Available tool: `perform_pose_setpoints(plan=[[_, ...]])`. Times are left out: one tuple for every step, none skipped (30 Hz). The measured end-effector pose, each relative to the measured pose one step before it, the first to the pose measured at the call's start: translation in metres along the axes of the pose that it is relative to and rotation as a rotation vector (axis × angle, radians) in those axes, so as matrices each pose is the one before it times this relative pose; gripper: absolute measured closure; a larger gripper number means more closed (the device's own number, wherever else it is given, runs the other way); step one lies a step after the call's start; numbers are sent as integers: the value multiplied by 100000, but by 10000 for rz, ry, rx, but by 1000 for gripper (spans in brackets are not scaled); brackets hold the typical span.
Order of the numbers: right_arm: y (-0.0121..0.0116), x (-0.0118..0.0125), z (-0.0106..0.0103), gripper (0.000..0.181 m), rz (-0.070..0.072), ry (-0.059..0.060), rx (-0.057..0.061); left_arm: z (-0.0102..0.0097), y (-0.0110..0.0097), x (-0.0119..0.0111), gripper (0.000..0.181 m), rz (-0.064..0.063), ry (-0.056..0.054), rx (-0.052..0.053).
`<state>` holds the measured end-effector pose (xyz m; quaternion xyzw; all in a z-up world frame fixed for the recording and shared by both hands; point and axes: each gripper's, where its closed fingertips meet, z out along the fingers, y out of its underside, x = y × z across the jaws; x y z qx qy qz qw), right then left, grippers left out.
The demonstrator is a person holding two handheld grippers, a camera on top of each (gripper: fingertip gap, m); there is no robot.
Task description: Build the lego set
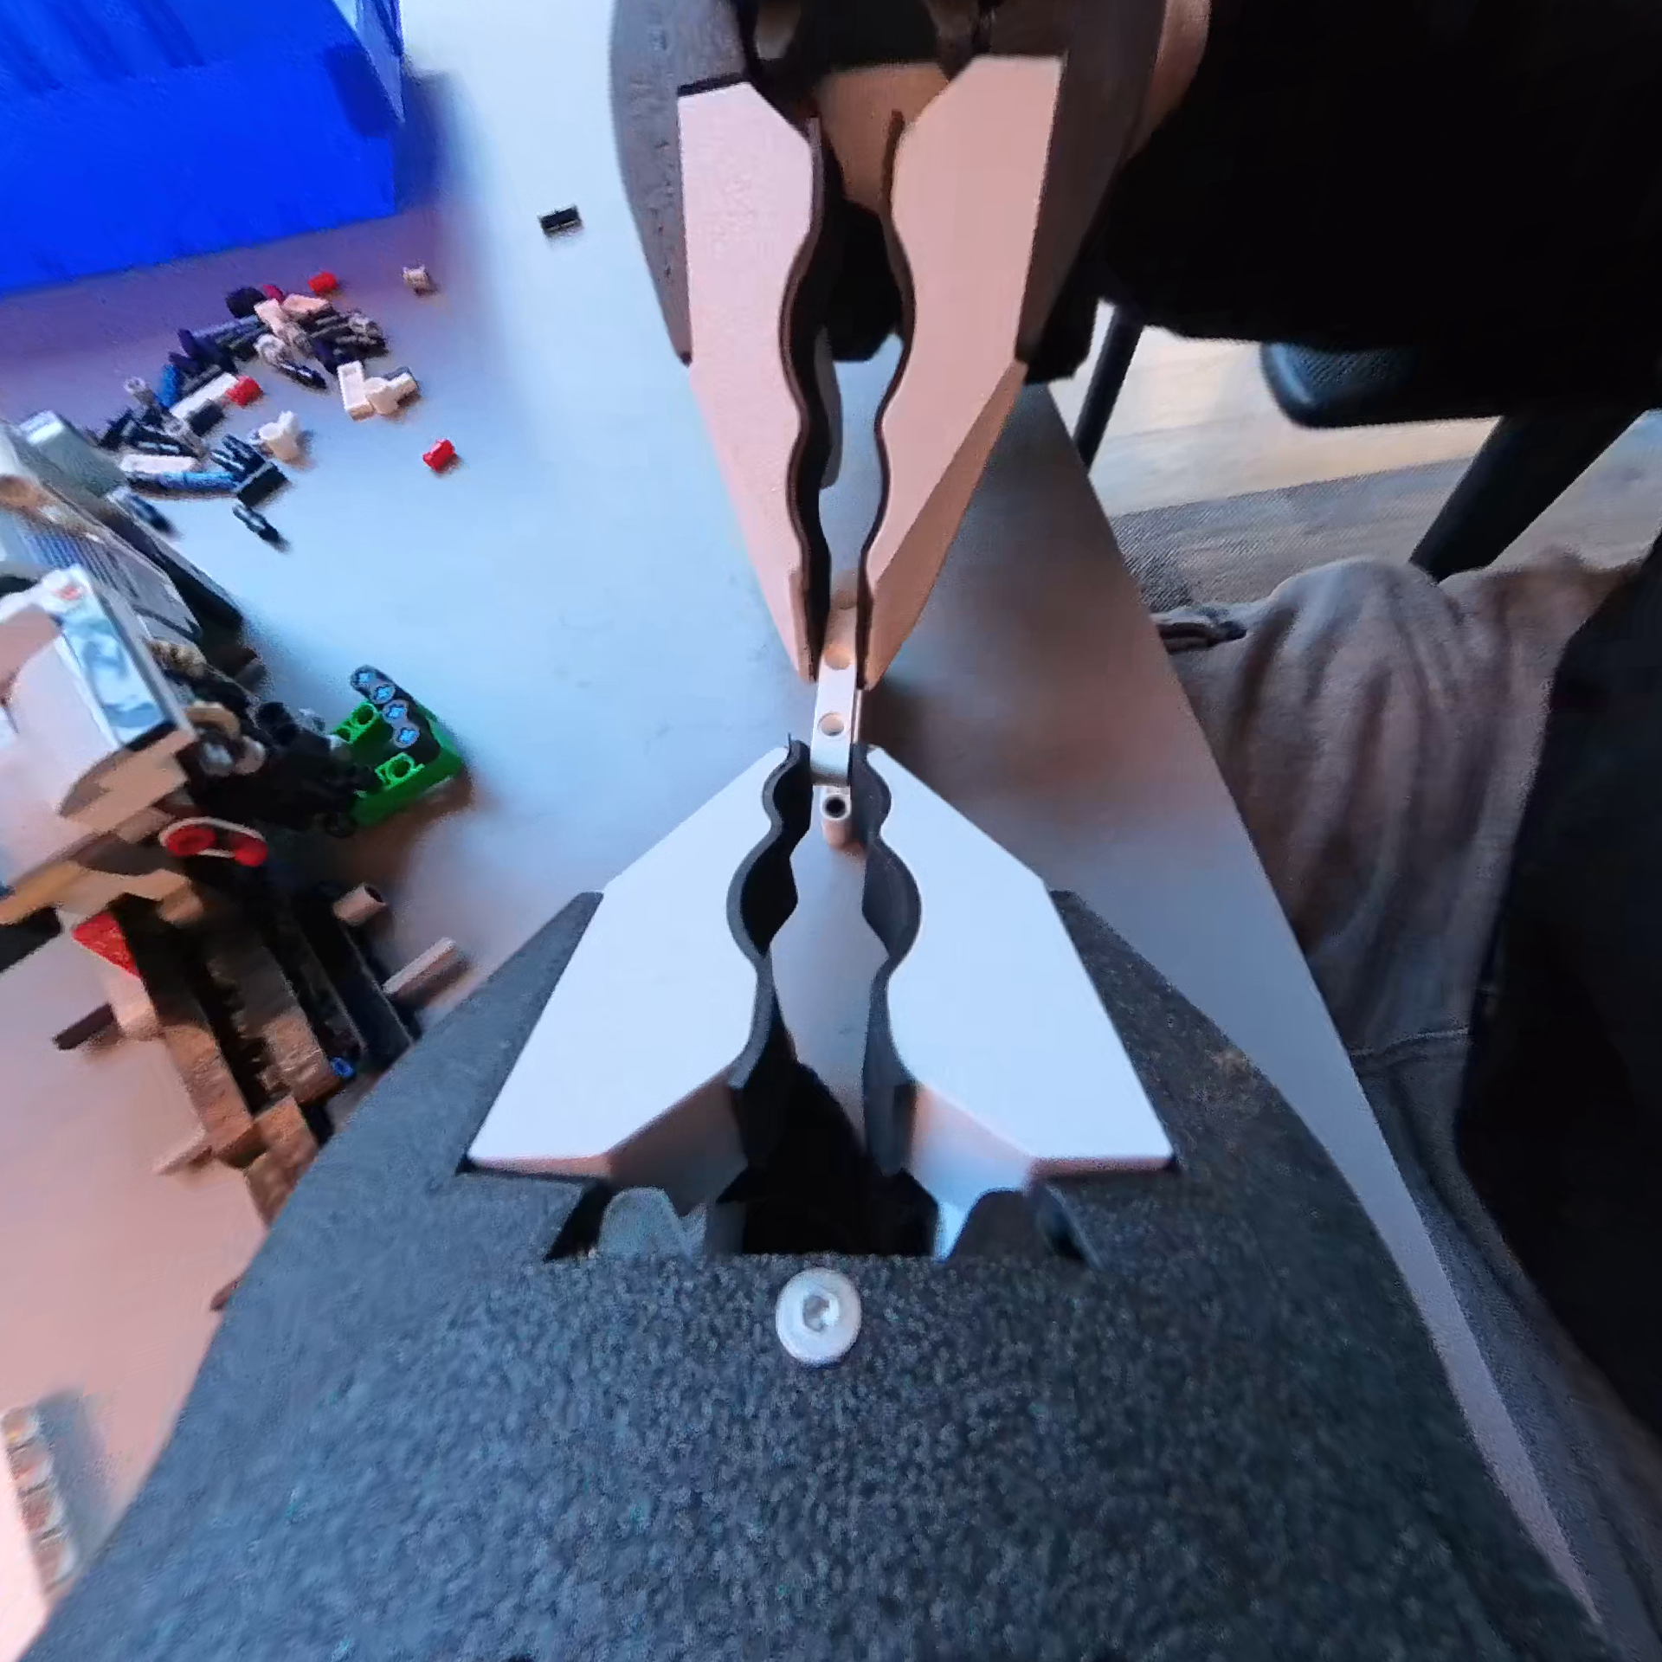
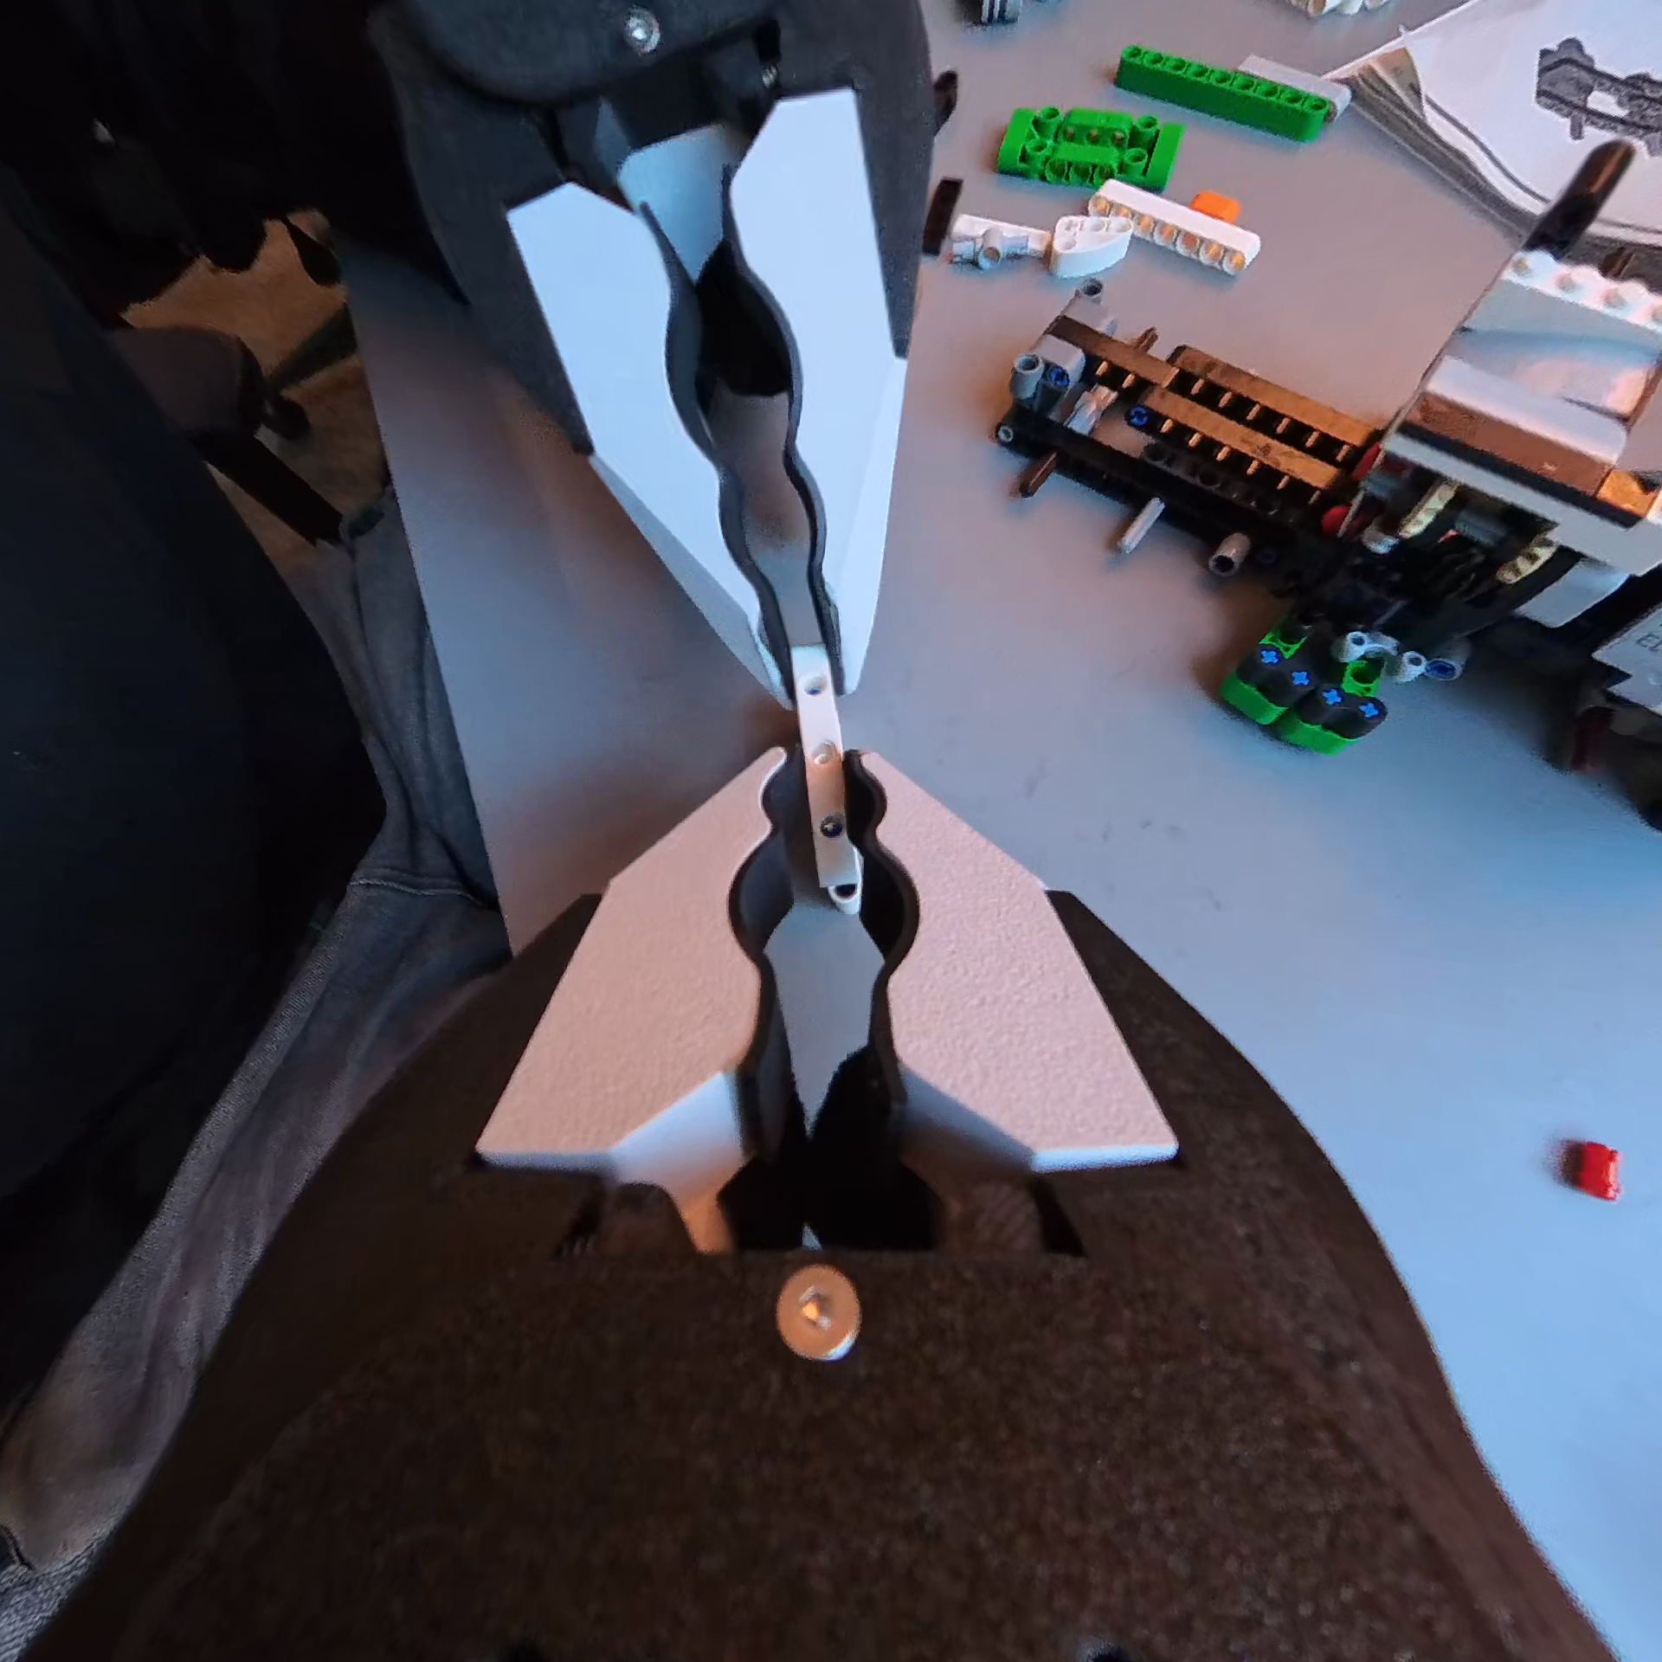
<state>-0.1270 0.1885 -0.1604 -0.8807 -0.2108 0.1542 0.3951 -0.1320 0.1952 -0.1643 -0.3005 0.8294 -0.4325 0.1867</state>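
A thin white lego beam (image 1: 832, 719) with round holes is held in the air between my two grippers, which face each other tip to tip above the table's near edge. My left gripper (image 1: 829, 763) is shut on one end, where a small grey pin (image 1: 836, 818) sits between its fingers. My right gripper (image 2: 820, 764) is shut on the other part of the beam (image 2: 823, 764), which runs back between its fingers. The right gripper also shows in the left wrist view (image 1: 841, 661), and the left gripper in the right wrist view (image 2: 812, 679).
A partly built black and white lego vehicle (image 2: 1259, 432) stands on the grey table (image 2: 1079, 899), with a green and black block (image 2: 1300, 697) beside it. Loose pieces (image 1: 261, 378), green beams (image 2: 1223, 90), a red piece (image 2: 1590, 1169), a booklet (image 2: 1484, 117), a blue bin (image 1: 180, 135). A person's legs (image 1: 1394, 809) are at the table edge.
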Motion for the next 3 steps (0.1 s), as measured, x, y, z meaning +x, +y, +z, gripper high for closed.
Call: perform_pose_setpoints(plan=[[-2, 0, 7, 174, 20, -31, 82, -5, -15, -63, 174, -138, 71, 99], [2, 13, 5, 174, -14, 34, 16, 7, -16, -68, 174, 108, -72, 32], [-3, -3, -8, 174, -52, 46, 12, 19, 4, -53, 174, 333, -190, -6]])
